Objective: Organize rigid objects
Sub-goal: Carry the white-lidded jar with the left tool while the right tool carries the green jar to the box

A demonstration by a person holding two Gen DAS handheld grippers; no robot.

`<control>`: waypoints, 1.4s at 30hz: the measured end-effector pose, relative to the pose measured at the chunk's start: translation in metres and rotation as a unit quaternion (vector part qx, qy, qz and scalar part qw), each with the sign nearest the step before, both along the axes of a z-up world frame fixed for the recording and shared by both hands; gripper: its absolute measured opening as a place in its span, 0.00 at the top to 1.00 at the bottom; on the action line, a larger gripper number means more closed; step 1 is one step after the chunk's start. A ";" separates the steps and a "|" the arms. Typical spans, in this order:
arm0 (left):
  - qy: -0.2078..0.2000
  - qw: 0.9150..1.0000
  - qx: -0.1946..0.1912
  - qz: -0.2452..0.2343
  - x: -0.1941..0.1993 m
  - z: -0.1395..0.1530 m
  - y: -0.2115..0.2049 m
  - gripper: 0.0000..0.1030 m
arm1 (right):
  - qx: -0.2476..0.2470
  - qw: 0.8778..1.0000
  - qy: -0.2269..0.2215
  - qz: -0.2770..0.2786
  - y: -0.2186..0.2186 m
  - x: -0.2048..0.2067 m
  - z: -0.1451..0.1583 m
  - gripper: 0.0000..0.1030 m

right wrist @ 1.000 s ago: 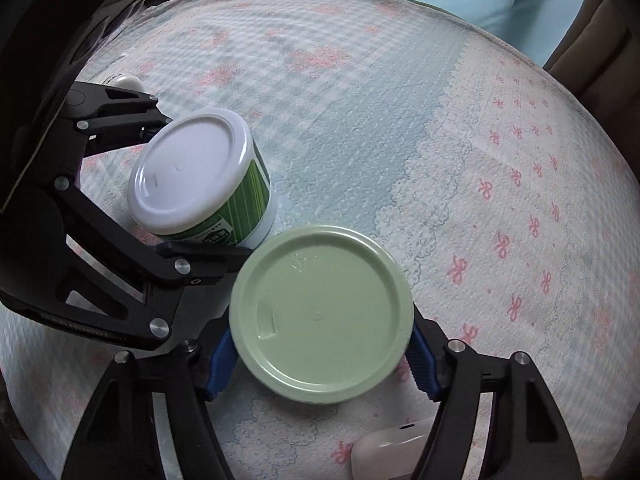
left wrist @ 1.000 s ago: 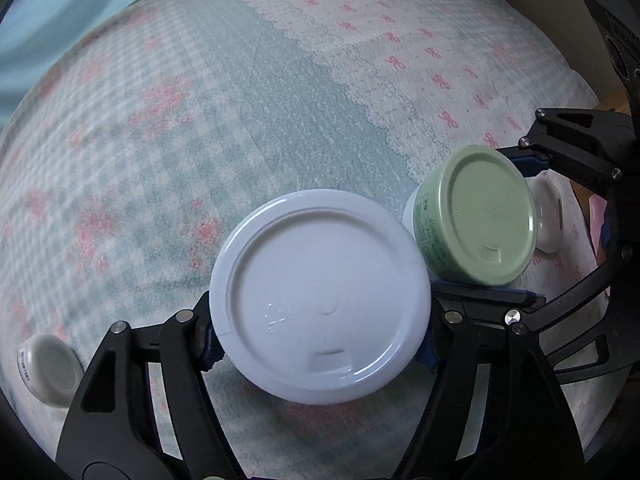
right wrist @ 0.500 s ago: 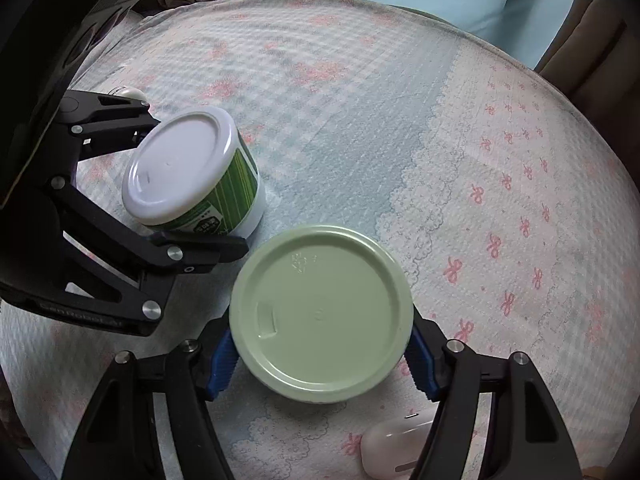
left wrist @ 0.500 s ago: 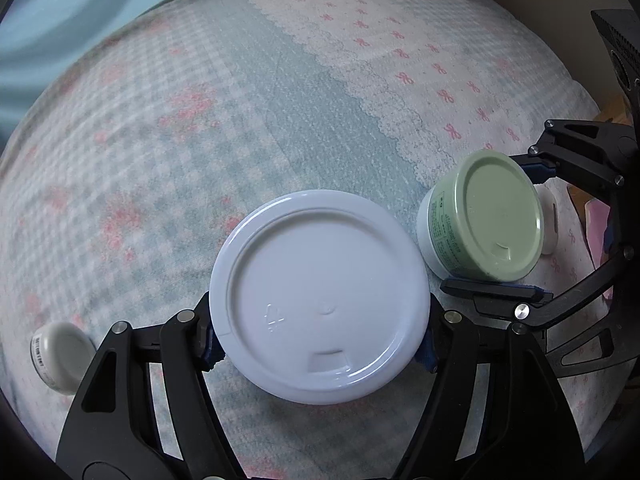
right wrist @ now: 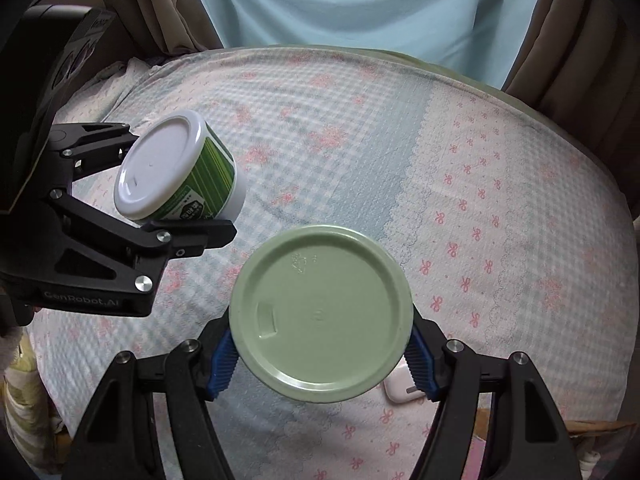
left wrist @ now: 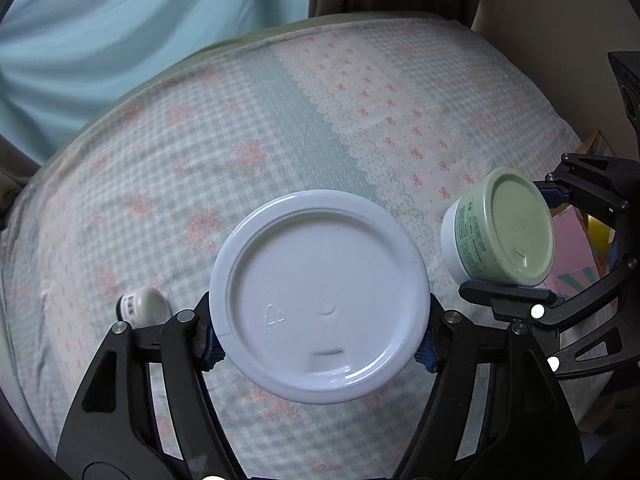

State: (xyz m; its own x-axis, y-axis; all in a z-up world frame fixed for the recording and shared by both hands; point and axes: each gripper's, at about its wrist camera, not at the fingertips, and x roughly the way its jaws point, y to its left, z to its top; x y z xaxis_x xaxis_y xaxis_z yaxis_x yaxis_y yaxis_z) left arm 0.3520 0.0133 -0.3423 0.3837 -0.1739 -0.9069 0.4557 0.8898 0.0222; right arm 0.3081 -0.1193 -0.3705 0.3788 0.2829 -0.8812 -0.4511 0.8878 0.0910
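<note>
Left gripper (left wrist: 319, 338) clamped on white-lidded tub (left wrist: 319, 294), green-striped wall, held above the checked bedspread (left wrist: 248, 128). Right gripper (right wrist: 322, 354) clamped on green-lidded tub (right wrist: 321, 313), also aloft. Small white bottle (left wrist: 140, 306) and white case (right wrist: 400, 390) lie on the cloth.

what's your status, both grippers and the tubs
Left gripper shut on white-lid tub. Right gripper shut on green-lid tub. Both tubs lifted above the bedspread. Small white bottle and white case lie below, not in the way.
</note>
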 end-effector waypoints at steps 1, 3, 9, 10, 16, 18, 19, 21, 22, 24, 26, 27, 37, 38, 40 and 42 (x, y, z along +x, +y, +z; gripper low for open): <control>-0.003 1.000 0.001 0.001 -0.005 0.011 -0.001 0.34 | -0.002 1.000 -0.002 -0.004 -0.001 -0.006 0.010 0.36; -0.010 1.000 0.002 0.005 -0.015 0.032 -0.004 0.34 | 0.000 1.000 -0.005 -0.011 -0.004 -0.017 0.030 0.36; -0.022 1.000 -0.006 0.020 -0.044 0.086 -0.022 0.34 | 0.021 0.999 -0.006 -0.043 -0.025 -0.054 0.080 0.36; -0.024 0.999 -0.008 0.021 -0.049 0.093 -0.026 0.34 | 0.025 0.999 -0.008 -0.048 -0.030 -0.059 0.088 0.36; -0.035 0.999 -0.012 0.020 -0.080 0.123 -0.066 0.34 | 0.038 0.997 -0.023 -0.069 -0.075 -0.088 0.124 0.36; -0.034 0.999 -0.017 0.019 -0.089 0.129 -0.085 0.34 | 0.038 0.996 -0.023 -0.076 -0.093 -0.097 0.131 0.36; -0.034 0.999 -0.019 0.018 -0.094 0.131 -0.094 0.34 | 0.038 0.996 -0.024 -0.082 -0.104 -0.101 0.133 0.36; -0.030 0.999 -0.024 0.015 -0.105 0.132 -0.115 0.34 | 0.039 0.995 -0.024 -0.093 -0.126 -0.108 0.137 0.36; -0.028 0.999 -0.026 0.013 -0.110 0.132 -0.126 0.34 | 0.039 0.994 -0.024 -0.099 -0.138 -0.112 0.138 0.36; -0.021 0.999 -0.032 0.009 -0.119 0.130 -0.147 0.34 | 0.034 0.993 -0.025 -0.110 -0.161 -0.118 0.140 0.36; -0.014 0.999 -0.037 0.004 -0.128 0.127 -0.169 0.34 | 0.031 0.992 -0.023 -0.124 -0.186 -0.124 0.141 0.36; -0.011 0.999 -0.039 0.001 -0.132 0.124 -0.180 0.34 | 0.030 0.991 -0.023 -0.130 -0.197 -0.124 0.141 0.36; 0.024 0.999 -0.040 -0.016 -0.158 0.091 -0.269 0.34 | 0.029 0.982 -0.011 -0.187 -0.298 -0.133 0.133 0.36; 0.028 0.999 -0.039 -0.016 -0.156 0.087 -0.274 0.34 | 0.032 0.981 -0.009 -0.191 -0.307 -0.133 0.131 0.36; 0.036 0.999 -0.035 -0.017 -0.156 0.079 -0.283 0.34 | 0.036 0.980 -0.005 -0.194 -0.319 -0.131 0.127 0.36; 0.042 0.999 -0.029 -0.017 -0.152 0.069 -0.289 0.34 | 0.035 0.980 0.003 -0.196 -0.330 -0.127 0.121 0.36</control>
